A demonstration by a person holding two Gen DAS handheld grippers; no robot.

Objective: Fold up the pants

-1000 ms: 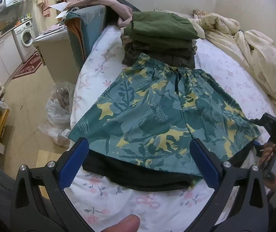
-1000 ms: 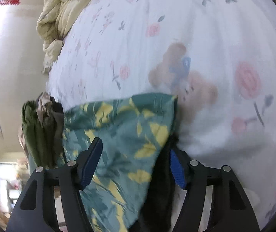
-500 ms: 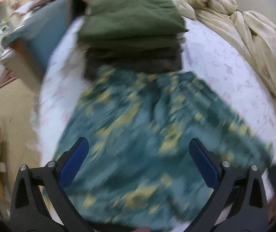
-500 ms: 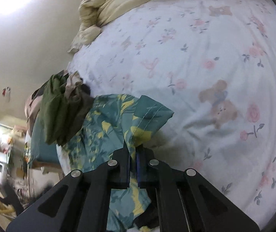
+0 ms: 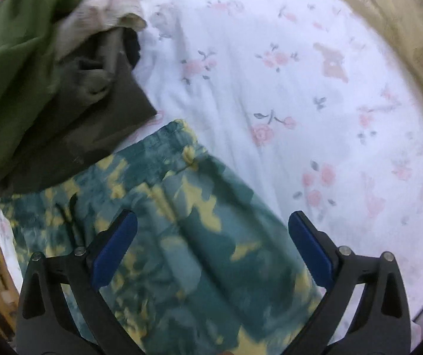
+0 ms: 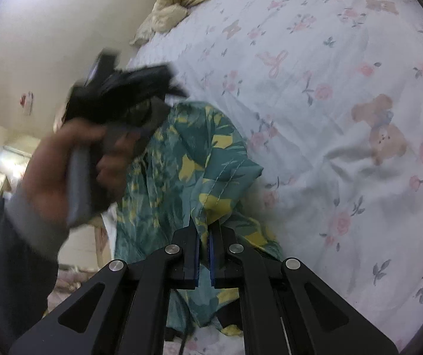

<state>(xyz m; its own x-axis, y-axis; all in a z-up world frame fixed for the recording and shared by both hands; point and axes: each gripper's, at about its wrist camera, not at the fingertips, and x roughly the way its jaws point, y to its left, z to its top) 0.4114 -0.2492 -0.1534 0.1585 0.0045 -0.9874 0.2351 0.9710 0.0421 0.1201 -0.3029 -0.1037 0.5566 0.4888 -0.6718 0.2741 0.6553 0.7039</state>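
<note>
The right gripper (image 6: 205, 248) is pinching a hem corner of the teal and yellow shorts (image 6: 182, 171), its 2 blue-padded fingers (image 6: 195, 254) pressed nearly together on the cloth and lifting it off the flowered bedsheet (image 6: 344, 118). The left gripper (image 5: 211, 248) is hanging over the shorts (image 5: 182, 236) with its fingers (image 5: 114, 248) spread wide, gripping nothing. The shorts are lying on the sheet (image 5: 300, 88), their waistband just beside a stack of green and brown clothes (image 5: 48, 82). The left hand (image 6: 72, 159) is showing blurred in the right view.
</note>
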